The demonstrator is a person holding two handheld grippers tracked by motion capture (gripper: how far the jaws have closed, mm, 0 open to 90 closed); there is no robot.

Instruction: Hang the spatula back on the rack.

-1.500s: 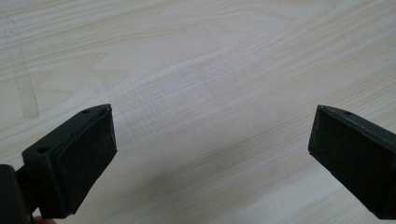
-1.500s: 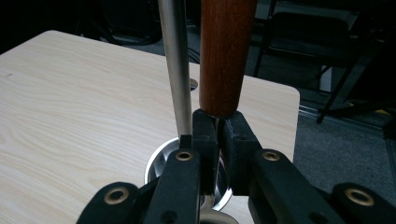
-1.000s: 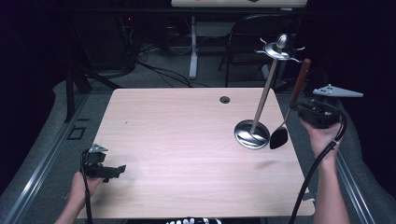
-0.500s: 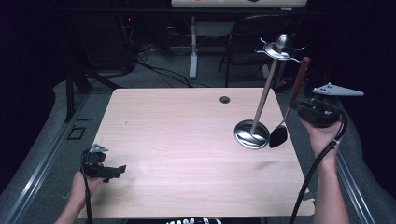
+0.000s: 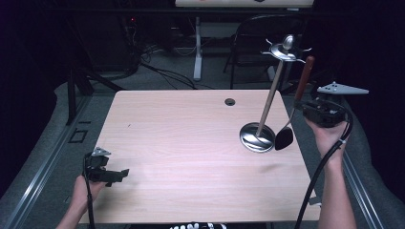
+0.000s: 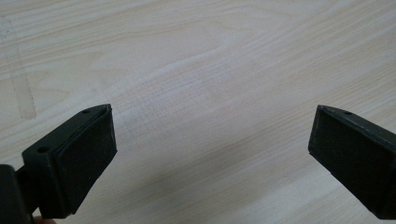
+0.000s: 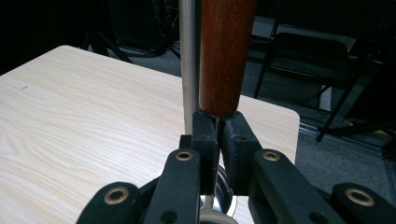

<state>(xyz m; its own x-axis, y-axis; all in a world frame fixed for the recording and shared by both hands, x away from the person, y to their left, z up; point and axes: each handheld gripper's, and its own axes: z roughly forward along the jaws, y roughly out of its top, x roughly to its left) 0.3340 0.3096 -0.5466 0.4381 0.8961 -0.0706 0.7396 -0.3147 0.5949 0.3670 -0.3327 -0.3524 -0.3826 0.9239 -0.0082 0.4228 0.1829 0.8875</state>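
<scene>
A metal utensil stand (image 5: 258, 137) with a round base, a slanted pole and hooks at its top rises at the table's right side. Beside it hangs a utensil with a brown wooden handle (image 5: 304, 76) and a black oval head (image 5: 283, 138), the head low near the stand's base. My right gripper (image 5: 301, 106) is shut on the utensil's thin metal shank just below the handle. In the right gripper view the handle (image 7: 226, 51) rises from my right gripper (image 7: 218, 122), with the stand's pole (image 7: 187, 60) right behind it. My left gripper (image 5: 122, 172) (image 6: 212, 135) stands open over bare wood at the front left.
The light wooden table (image 5: 191, 143) has a small dark cable hole (image 5: 229, 101) near its far edge. A dark chair (image 5: 253, 43) and a desk leg (image 5: 197, 47) with cables stand on the floor beyond. A cable (image 5: 320, 176) trails from the right gripper along the forearm.
</scene>
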